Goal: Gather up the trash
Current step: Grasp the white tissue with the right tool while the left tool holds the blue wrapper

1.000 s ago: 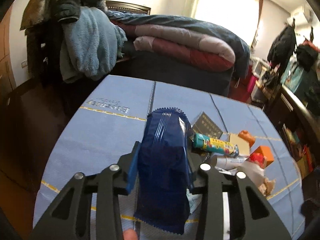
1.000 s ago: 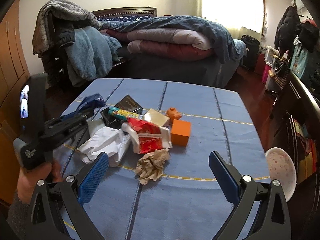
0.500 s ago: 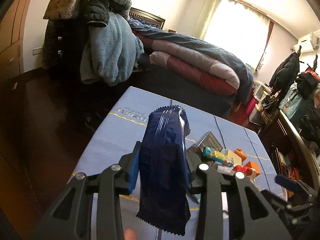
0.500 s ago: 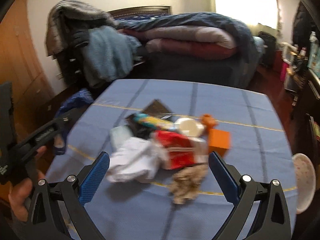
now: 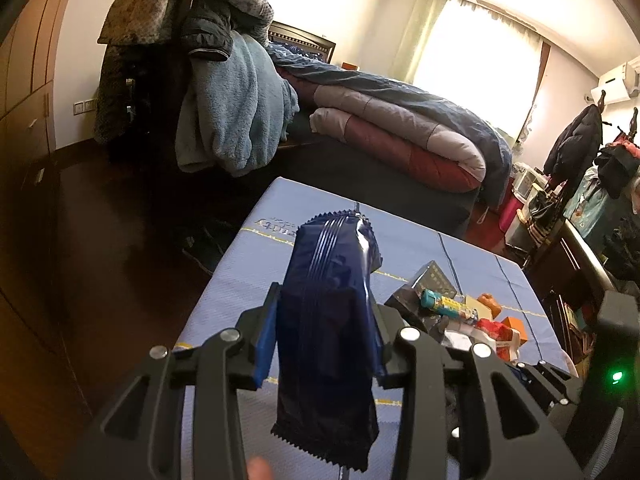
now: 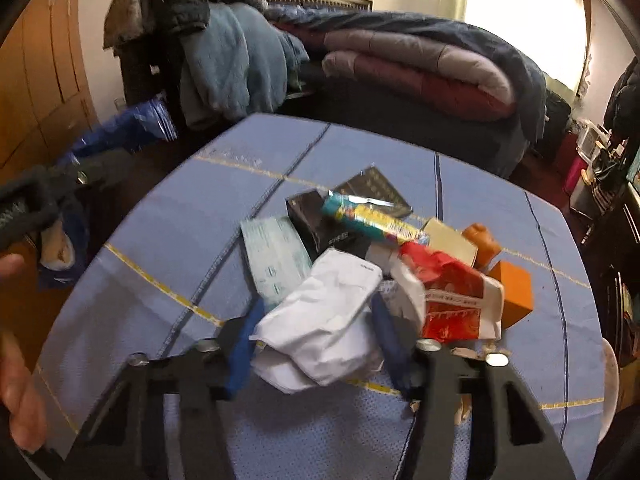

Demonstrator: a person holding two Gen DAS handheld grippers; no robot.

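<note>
Since a second ago my right gripper has dropped down onto the trash heap and its jaws have just been closing: they were spread wide over the table, and now the blue pads sit on either side of the crumpled white bag, which is right between them. Looks like the pads are touching its sides, though the frame is a bit smeared so I can't swear how hard they press.

My left gripper has swung out toward the table's left edge and is pinched tight on the dark blue wrapper, which stands up between the pads with its crimped ends sticking out above and below. From the right camera I can see that same wrapper off to the left, past the edge of the blue tablecloth, with the hand holding that gripper at the frame's edge.

Rest of the pile sits mid-table, all bunched together:
- red and white packet touching the white bag's right side
- orange box just right of that
- colourful tube lying across a black carton
- pale teal sachet on the left of the heap
- crumpled brown paper poking out by my right finger

Behind it all, the bed with the folded quilt.
</note>
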